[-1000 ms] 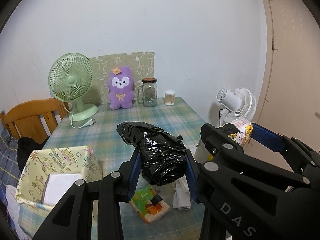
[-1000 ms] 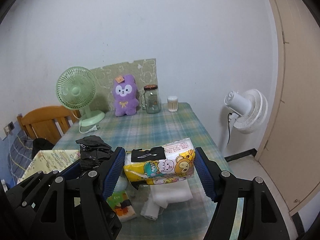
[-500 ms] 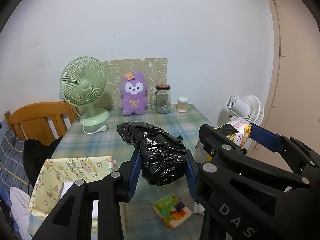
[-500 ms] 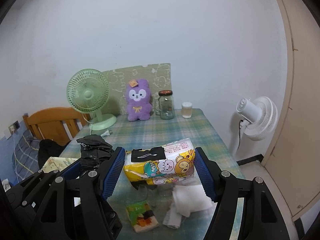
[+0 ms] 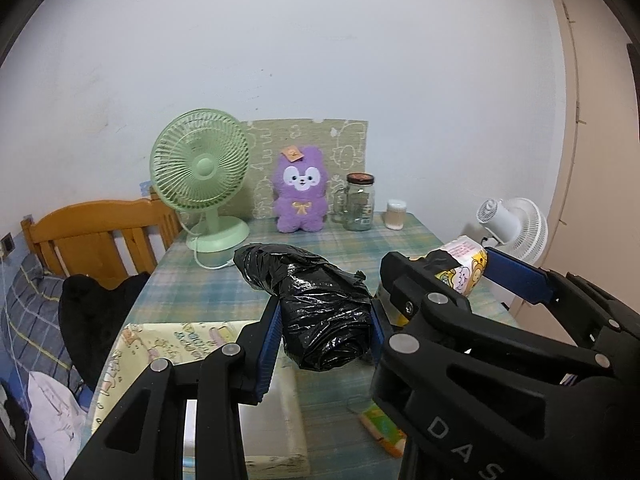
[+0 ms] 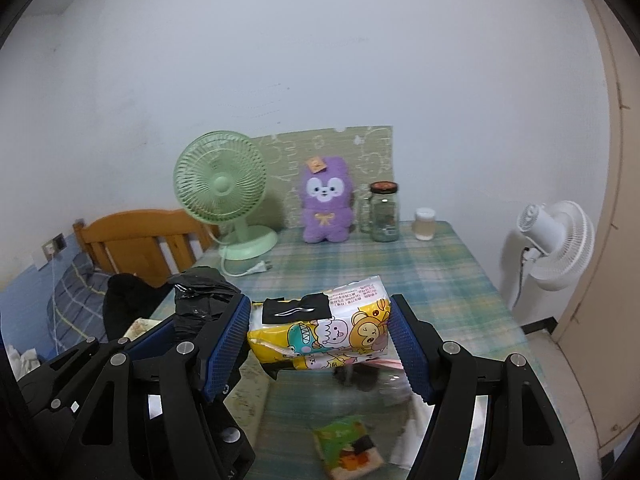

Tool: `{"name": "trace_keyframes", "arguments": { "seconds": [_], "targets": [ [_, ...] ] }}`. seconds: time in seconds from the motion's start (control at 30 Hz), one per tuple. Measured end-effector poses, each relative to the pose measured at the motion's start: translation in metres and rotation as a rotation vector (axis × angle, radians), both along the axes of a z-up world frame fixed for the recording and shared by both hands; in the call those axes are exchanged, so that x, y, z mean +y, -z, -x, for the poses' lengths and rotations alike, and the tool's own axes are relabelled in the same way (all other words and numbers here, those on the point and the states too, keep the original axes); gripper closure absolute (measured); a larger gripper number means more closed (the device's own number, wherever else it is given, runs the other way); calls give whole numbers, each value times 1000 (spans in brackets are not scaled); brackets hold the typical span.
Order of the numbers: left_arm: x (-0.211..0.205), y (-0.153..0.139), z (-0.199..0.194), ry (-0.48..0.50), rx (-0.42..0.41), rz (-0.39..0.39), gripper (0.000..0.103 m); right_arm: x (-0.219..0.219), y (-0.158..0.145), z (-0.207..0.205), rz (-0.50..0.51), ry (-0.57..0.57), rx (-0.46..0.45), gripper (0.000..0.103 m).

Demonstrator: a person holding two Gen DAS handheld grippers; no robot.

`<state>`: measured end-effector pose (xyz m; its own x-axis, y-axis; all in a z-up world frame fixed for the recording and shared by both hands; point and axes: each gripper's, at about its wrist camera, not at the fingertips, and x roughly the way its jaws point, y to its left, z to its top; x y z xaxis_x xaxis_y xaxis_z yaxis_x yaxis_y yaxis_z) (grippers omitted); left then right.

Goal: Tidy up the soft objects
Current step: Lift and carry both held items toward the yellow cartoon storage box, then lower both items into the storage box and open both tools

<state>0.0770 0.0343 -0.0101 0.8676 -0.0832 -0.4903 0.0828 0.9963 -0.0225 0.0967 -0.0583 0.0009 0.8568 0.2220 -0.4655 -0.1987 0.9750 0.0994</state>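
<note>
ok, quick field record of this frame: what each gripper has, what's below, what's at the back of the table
left gripper: shut on black plastic bag bundle, lifted clear of the table
right gripper: shut on cartoon tissue pack, lifted
below: patterned fabric box; small green packet on plaid tablecloth
back of table: green desk fan, purple plush, glass jar
</note>
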Motion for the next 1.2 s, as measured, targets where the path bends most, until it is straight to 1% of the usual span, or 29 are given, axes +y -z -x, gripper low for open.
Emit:
{"name": "trace_keyframes", "arguments": {
  "seconds": [0.27, 0.57, 0.77, 1.03, 1.07, 1.1, 1.13, 1.2],
  "targets": [
    [30, 15, -6, -58, 53, 16, 60, 32, 12, -11, 6, -61, 16, 30],
    [58, 39, -7, -124, 125, 25, 60, 65, 37, -22, 9, -139, 77, 30],
    [75, 50, -6, -167, 157, 19, 60, 86, 52, -25, 9, -188, 111, 30],
    [92, 66, -8, -211, 217, 19, 58, 108, 67, -30, 31, -236, 135, 30],
    [95, 68, -8, -219, 227, 26, 56, 111, 67, -30, 43, -237, 123, 30],
    [97, 70, -9, -225, 236, 32, 50, 113, 68, -29, 48, -240, 119, 30],
    [101, 71, -10, -236, 246, 43, 46, 116, 69, -30, 53, -244, 119, 30],
    [106, 72, -10, -253, 250, 58, 35, 120, 69, -30, 57, -257, 118, 30]
  ]
}}
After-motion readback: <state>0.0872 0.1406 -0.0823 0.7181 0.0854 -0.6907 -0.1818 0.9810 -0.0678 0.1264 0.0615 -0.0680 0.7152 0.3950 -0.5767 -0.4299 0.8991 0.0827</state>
